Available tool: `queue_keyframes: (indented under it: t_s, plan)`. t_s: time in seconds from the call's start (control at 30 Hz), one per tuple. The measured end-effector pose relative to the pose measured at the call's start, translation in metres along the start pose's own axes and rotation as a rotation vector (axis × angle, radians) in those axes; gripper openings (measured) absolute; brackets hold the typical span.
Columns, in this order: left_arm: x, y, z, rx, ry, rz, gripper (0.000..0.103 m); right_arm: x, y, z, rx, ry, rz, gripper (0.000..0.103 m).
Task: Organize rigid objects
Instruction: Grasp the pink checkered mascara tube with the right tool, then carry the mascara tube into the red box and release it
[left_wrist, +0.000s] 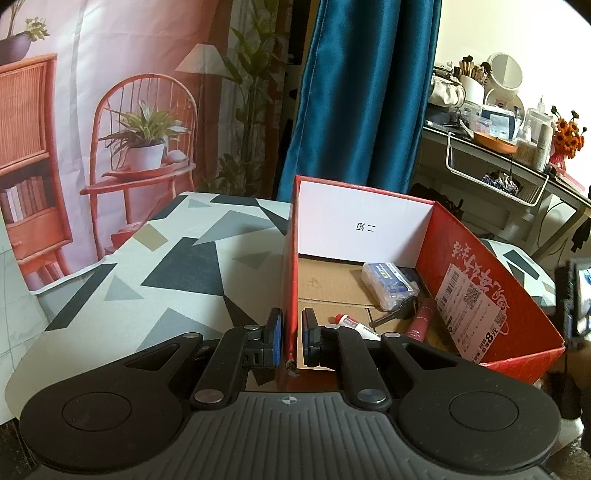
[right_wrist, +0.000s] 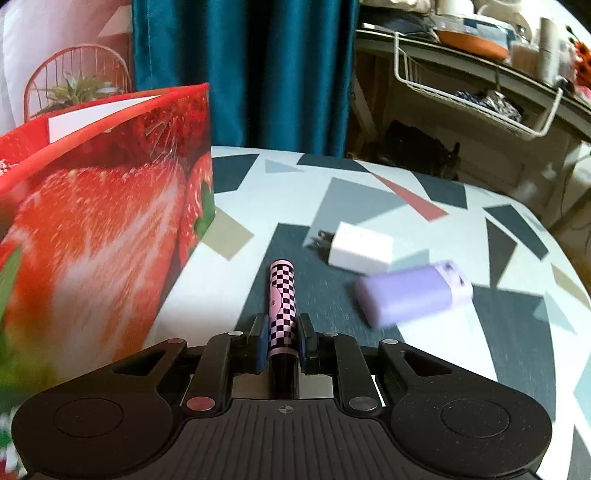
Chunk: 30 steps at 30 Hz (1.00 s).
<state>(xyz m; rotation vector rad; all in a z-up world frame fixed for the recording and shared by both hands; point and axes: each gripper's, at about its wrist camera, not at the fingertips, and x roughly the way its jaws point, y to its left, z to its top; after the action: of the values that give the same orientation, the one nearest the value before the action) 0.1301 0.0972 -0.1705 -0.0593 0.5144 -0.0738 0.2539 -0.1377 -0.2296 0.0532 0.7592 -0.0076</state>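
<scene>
My left gripper is shut on the near left wall of the red cardboard box, one pad on each side of the wall. Inside the box lie a clear plastic case, a small white tube with a red cap and a dark red stick. In the right wrist view, my right gripper is shut on a pink-and-black checkered tube that points away from me above the patterned table. The strawberry-printed side of the box stands to the left.
A white charger plug and a lilac rectangular case lie on the table to the right of the tube. Behind the table hang a blue curtain and a printed backdrop. A cluttered desk with a wire basket stands at the back right.
</scene>
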Motion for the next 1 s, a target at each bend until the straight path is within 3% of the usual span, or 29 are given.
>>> queue_keyframes:
  t_s: [0.37,0.7,1.0]
  plan:
    - [0.001,0.000,-0.001,-0.005,0.000,-0.002,0.012,-0.033,-0.006,-0.026,0.039,0.003,0.052,0.016]
    - [0.001,0.001,-0.002,-0.010,-0.002,-0.006,0.013,-0.039,-0.001,-0.028,0.006,0.024,0.044,0.015]
    - [0.002,0.001,-0.002,-0.016,-0.003,-0.009,0.013,-0.045,-0.012,-0.025,0.098,0.030,0.105,0.015]
